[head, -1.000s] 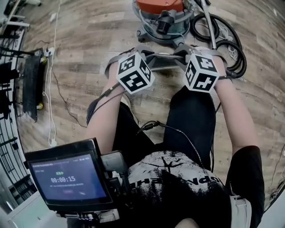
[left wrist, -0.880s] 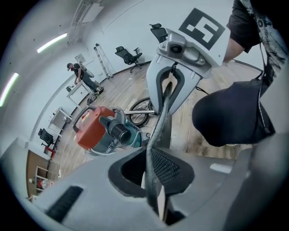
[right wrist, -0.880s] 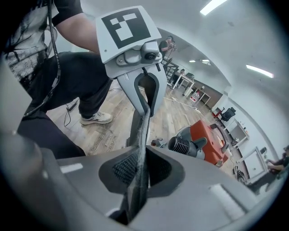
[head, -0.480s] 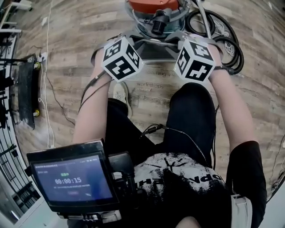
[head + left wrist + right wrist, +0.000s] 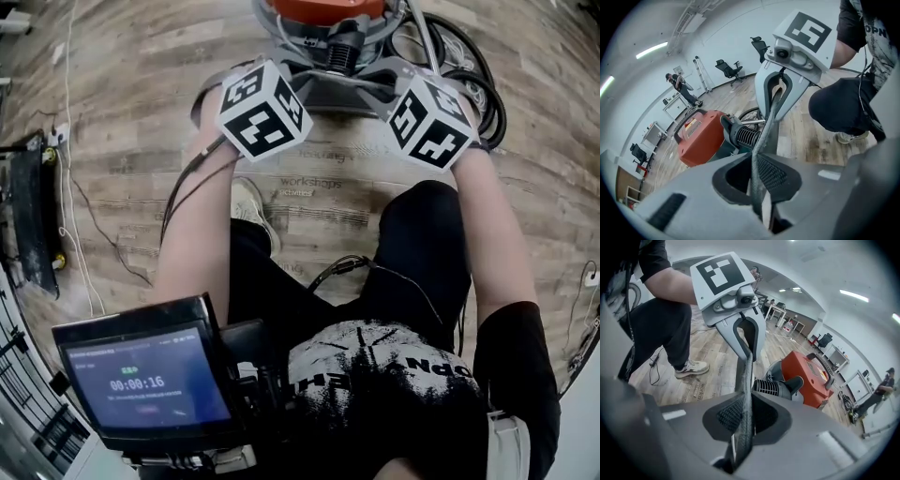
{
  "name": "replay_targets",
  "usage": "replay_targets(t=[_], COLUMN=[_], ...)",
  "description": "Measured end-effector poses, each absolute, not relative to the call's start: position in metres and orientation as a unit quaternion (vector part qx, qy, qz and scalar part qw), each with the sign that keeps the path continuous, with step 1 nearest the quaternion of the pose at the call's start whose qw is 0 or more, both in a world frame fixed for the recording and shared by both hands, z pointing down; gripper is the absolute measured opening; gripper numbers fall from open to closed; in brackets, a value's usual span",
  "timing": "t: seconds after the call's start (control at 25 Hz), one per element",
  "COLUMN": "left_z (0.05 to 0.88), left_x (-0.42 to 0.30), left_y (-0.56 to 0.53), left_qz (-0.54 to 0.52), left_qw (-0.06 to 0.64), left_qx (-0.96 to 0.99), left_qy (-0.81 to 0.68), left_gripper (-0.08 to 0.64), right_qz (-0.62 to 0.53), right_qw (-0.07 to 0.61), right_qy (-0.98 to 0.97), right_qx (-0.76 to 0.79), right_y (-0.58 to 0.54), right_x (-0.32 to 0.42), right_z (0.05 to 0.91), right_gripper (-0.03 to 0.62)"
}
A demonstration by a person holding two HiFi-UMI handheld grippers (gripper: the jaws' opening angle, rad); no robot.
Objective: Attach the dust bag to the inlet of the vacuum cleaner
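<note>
The dust bag's grey collar hangs stretched between my two grippers, and its brown printed paper body trails back toward my legs. The left gripper is shut on the collar's left edge, which shows as a thin dark strip running from its jaws. The right gripper is shut on the opposite edge. The orange vacuum cleaner stands just beyond the bag, its black ribbed inlet pointing at the collar. The inlet lies close behind the bag in both gripper views.
A coiled black hose lies to the right of the vacuum. Cables and a black rack are on the wooden floor at left. My shoe is under the bag. People and office chairs stand far off.
Both grippers have carried the bag forward toward the vacuum, and the collar now sits right in front of the inlet. Both grips are unchanged.
</note>
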State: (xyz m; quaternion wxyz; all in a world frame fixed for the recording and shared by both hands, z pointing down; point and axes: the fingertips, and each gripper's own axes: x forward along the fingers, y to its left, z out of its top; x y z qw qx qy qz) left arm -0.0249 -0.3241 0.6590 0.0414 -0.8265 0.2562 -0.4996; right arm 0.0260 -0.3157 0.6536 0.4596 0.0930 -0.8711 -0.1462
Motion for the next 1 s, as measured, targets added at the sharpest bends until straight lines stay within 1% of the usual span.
replay_targets(t=[0.16,0.4,0.6,0.76,0.88,1.0], left_z=[0.667,0.677,0.664,0.659,0.661,0.675], left_x=[-0.025,-0.034,-0.024,-0.018,-0.021,-0.031], left_y=[-0.328,-0.341,-0.351,-0.356,-0.355,-0.351], left_qz=[-0.514,-0.516,-0.512,-0.506,-0.506,-0.508], left_qw=[0.053,0.051,0.068,0.079,0.069,0.039], left_qx=[-0.821,-0.822,-0.822,-0.824,-0.824,-0.826], left_qy=[0.241,0.233,0.24,0.244,0.246,0.242], left_gripper=[0.034,0.032,0.032,0.032,0.034,0.032], right_qz=[-0.138,-0.126,-0.097,-0.095,-0.121,-0.154], right_qw=[0.466,0.474,0.46,0.466,0.483,0.511], right_qy=[-0.868,-0.865,-0.874,-0.869,-0.859,-0.84], right_qx=[0.1,0.108,0.127,0.134,0.119,0.098], right_y=[-0.319,-0.332,-0.34,-0.339,-0.34,-0.344], right_x=[0.027,0.018,0.024,0.027,0.028,0.021], right_z=[0.661,0.674,0.677,0.682,0.676,0.672], right_gripper=[0.034,0.032,0.034,0.037,0.038,0.041])
